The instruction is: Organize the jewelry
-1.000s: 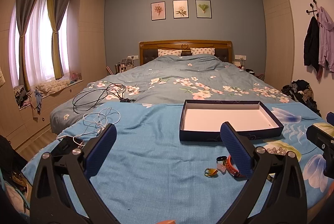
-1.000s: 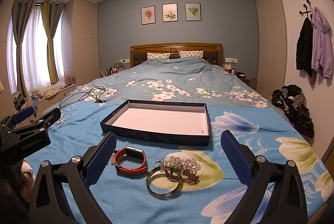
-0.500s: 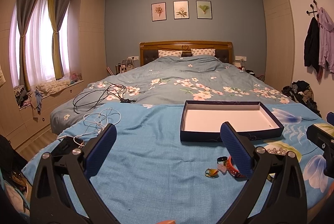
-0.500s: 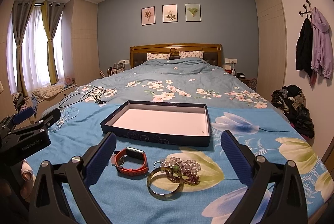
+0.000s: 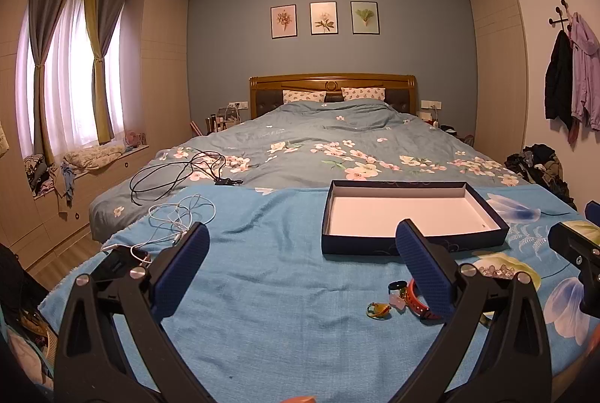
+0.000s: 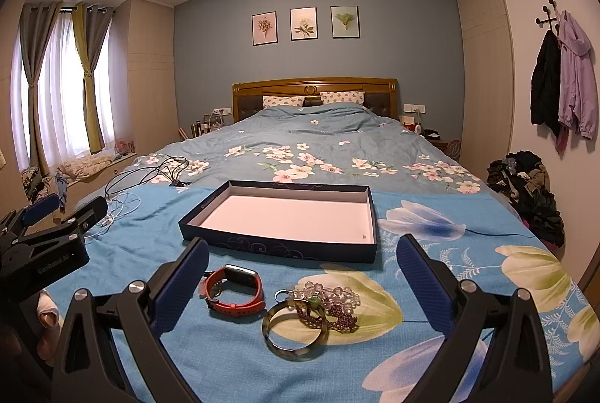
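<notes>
Nearest the right-wrist camera, the right tool (image 6: 302, 277) is held low and level over the foot of the bed (image 6: 318, 148), its two blue-padded fingers (image 6: 180, 284) spread wide with nothing between them. Just past those fingers, on the blue blanket (image 6: 150, 238), lies the jewelry: a red-strapped watch (image 6: 234, 292) on the left, a dark bangle (image 6: 294, 330) lying flat in the middle, and touching it a heap made of a clear bead bracelet (image 6: 330, 292) and a dark ornate piece (image 6: 330, 316).

The left tool (image 5: 302, 271) is likewise level and pointed up the bed, fingers (image 5: 180, 269) wide apart and empty. In its view a small dark ring (image 5: 397, 286), a pale pink piece (image 5: 398, 301) and a small yellow-green trinket (image 5: 378, 309) sit on the blanket just left of the watch, which is partly hidden behind the right finger. From the right-wrist view, the left tool's body shows at the left edge, with fingertips of the holding hand (image 6: 47, 318) below it.

Beyond the jewelry sits a shallow dark-blue box (image 6: 262, 247) with a white floor, nothing in it. Farther left, white cables (image 5: 180, 219) and black cables (image 5: 180, 170) lie tangled on the bedding. At the far end are the wooden headboard (image 5: 332, 82) and three framed flower prints (image 5: 324, 18).
</notes>
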Motion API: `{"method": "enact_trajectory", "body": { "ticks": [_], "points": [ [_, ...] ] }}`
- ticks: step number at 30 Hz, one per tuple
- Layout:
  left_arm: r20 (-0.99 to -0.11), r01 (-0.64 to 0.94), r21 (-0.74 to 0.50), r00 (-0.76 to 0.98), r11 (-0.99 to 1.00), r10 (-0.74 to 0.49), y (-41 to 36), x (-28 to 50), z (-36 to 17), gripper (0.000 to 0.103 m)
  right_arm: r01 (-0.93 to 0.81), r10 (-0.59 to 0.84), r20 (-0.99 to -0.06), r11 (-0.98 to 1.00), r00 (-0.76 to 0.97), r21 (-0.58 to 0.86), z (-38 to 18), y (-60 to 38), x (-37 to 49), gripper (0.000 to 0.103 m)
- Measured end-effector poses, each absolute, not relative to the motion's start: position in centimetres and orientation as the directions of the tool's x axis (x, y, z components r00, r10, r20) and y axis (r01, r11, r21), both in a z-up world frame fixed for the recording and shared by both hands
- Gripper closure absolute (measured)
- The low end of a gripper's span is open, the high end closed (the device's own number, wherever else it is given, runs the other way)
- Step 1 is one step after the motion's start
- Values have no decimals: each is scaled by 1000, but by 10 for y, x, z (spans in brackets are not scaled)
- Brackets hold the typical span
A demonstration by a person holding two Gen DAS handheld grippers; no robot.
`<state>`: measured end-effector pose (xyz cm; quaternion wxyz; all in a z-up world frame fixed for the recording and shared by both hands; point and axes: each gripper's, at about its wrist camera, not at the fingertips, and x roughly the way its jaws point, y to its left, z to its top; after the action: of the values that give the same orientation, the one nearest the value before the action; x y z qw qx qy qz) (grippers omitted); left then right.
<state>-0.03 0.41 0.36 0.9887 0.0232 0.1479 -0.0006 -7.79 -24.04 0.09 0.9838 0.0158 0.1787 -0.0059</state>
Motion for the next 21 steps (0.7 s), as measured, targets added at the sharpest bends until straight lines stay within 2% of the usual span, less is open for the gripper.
{"method": "enact_trajectory", "body": {
  "ticks": [21],
  "points": [
    [-303,16,55,953,998,2,4,3,0,5,22,-11,-359,999,933,26,-1,-241,-76,6]
  ]
}}
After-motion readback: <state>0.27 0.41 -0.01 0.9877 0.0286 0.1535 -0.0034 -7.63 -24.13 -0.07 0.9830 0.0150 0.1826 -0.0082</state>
